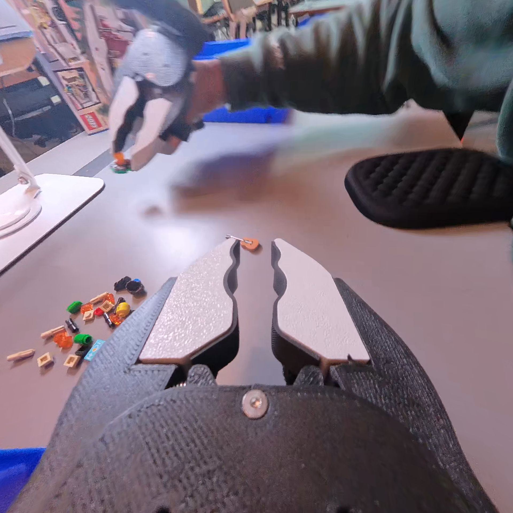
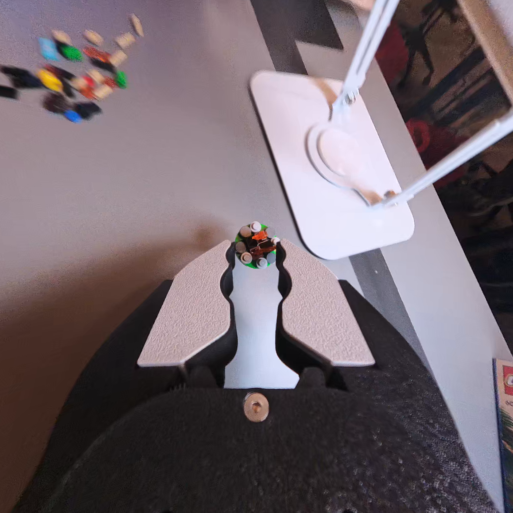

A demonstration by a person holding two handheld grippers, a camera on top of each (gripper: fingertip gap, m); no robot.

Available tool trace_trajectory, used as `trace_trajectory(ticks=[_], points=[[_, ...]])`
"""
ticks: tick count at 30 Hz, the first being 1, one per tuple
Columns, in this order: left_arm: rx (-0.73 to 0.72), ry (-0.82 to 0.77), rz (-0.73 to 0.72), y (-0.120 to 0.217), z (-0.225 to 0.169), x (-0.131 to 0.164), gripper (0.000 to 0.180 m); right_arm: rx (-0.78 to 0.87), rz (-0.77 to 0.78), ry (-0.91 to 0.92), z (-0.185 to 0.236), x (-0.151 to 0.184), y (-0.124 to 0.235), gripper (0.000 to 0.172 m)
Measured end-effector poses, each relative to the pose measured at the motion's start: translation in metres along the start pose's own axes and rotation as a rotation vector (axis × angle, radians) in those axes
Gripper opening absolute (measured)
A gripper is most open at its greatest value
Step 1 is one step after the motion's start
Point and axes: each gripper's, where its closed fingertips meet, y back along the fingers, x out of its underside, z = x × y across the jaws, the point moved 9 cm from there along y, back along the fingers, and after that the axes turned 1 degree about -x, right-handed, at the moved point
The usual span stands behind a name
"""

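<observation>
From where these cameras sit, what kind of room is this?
Probably a workroom or hobby shop for toy building bricks. Loose small brick pieces lie on a grey table beside a white desk lamp base, and shelves of boxed sets stand behind it.

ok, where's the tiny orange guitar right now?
Left wrist view: the toy guitar lies on the table, just beyond the left gripper, nearer its left fingertip.

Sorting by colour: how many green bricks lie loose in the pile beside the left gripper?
2: one green brick at the pile's far left edge, another green brick nearer the camera, by the left gripper. Others may be hidden.
</observation>
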Motion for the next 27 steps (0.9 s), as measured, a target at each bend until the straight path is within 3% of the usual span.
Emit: trace_trajectory(ticks=[6,12,20,27], points=[[0.037,0.408,-0.157,-0.010,0.025,-0.011,0.033,-0.063,-0.270,0.055,0.116,-0.046,0.032,0.028],[0.234,0.777,-0.247,-0.035,0.038,-0.014,0.043,-0.020,-0.416,0.065,0.161,-0.063,0.046,0.028],[0.295,0.714,-0.218,-0.050,0.028,-0.021,0.030,-0.003,-0.505,0.093,0.176,-0.064,0.046,0.028],[0.229,0.625,-0.169,-0.044,0.028,-0.012,0.028,-0.127,-0.535,-0.028,0.176,-0.054,0.043,0.028]])
